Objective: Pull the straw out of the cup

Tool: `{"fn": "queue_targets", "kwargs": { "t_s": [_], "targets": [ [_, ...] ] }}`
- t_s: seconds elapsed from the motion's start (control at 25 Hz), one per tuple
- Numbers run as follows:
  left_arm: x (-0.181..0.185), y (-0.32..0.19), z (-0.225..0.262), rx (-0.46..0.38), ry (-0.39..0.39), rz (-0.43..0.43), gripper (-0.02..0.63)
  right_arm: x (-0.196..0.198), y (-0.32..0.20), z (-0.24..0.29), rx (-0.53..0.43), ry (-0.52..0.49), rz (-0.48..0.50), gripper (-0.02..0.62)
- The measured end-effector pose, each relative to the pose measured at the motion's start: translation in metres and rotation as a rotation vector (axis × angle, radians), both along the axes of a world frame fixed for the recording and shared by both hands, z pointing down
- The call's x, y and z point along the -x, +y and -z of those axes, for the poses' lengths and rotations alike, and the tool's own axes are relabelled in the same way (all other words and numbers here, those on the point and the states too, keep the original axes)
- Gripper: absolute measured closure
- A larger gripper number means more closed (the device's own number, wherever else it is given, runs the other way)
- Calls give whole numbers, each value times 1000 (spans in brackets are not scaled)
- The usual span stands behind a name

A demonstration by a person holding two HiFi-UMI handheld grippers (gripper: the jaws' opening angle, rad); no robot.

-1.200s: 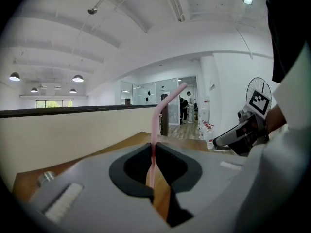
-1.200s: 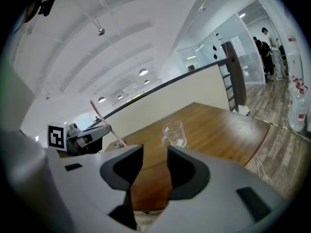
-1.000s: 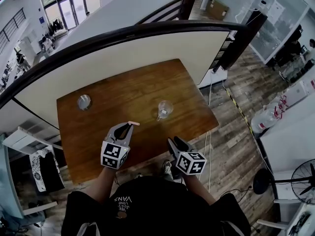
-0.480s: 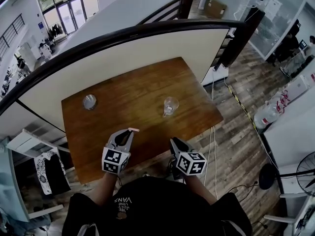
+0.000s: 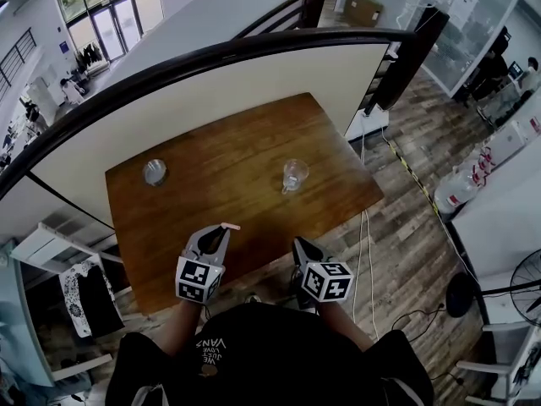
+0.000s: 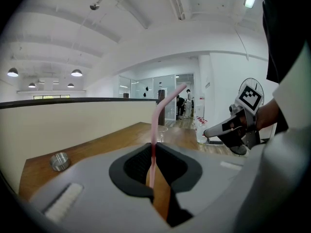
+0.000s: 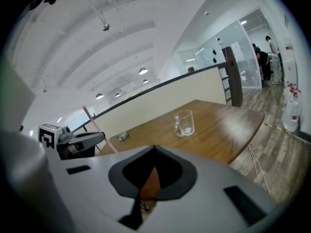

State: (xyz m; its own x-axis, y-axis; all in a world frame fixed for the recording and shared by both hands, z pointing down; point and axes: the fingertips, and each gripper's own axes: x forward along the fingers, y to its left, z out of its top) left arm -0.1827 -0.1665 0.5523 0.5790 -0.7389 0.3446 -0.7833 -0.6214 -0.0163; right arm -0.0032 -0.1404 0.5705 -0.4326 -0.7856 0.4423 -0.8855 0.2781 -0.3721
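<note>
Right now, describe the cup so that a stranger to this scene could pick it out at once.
Start at the brown wooden table beside the cream partition. On its right half, in the head view, stands the cup, alone on bare wood. It is clear glass with a handle, unlike the small, low metal dish near the table's left edge.

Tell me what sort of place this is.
Likely an office or lab mezzanine: a table against a railed half-wall, a lower hall with glass doors beyond it, glass-walled rooms at right.
</note>
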Motion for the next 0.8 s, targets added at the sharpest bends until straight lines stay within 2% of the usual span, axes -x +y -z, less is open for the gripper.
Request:
{"fn": "queue_targets", "kwargs": {
  "t_s": [0.8],
  "targets": [
    [-3,3,-3,-5,27,-10,566,4,3,0,-15,22,5,583]
  ]
}}
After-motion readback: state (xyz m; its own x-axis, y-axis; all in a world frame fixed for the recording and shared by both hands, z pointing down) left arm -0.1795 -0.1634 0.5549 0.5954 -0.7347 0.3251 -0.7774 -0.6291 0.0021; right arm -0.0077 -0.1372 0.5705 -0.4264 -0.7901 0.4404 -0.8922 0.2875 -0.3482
